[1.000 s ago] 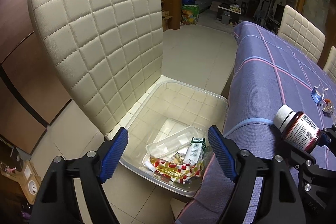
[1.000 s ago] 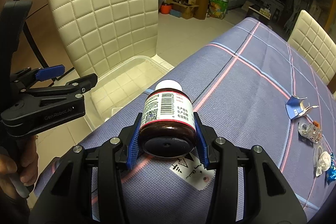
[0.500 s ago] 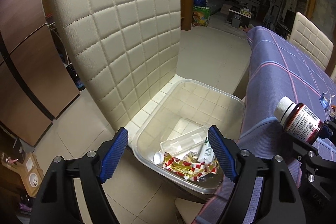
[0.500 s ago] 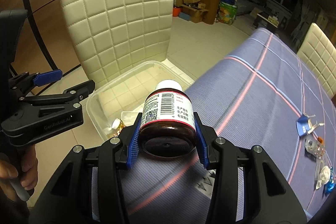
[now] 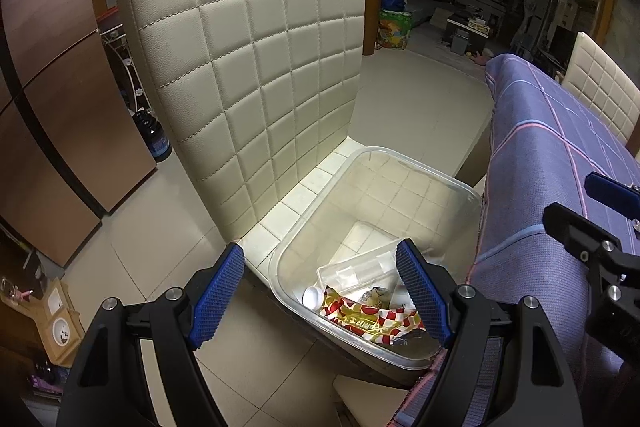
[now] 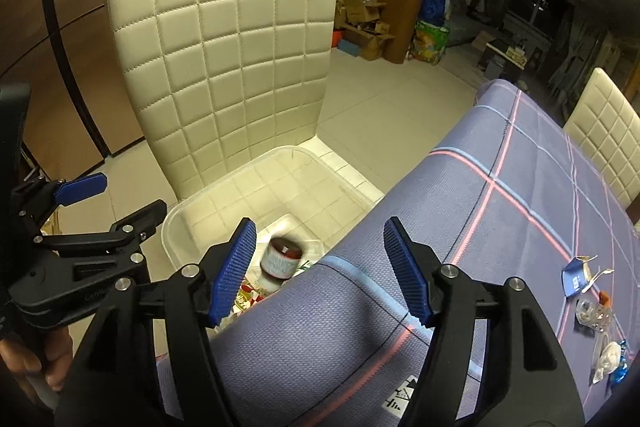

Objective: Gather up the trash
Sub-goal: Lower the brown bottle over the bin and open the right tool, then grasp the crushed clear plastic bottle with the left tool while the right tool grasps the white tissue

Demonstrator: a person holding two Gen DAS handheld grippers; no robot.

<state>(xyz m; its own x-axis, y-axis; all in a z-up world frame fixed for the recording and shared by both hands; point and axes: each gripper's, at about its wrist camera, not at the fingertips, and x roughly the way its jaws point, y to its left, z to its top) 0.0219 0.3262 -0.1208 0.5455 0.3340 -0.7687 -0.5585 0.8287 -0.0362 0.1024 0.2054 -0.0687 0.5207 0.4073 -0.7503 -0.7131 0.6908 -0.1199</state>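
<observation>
A clear plastic bin stands on the seat of a cream quilted chair. It holds a red-checked wrapper, a clear tray and other trash. My right gripper is open and empty above the table edge. The dark pill bottle is blurred, falling into the bin beyond its left finger. My left gripper is open and empty, just in front of the bin. The right gripper's side shows in the left wrist view.
A table under a purple plaid cloth lies to the right. Small trash pieces sit at its far right edge. Another cream chair stands behind the table. A brown cabinet is at the left.
My right gripper has opened and let go of the pill bottle, which now drops into the bin. Both grippers have shifted left, toward the chair.
</observation>
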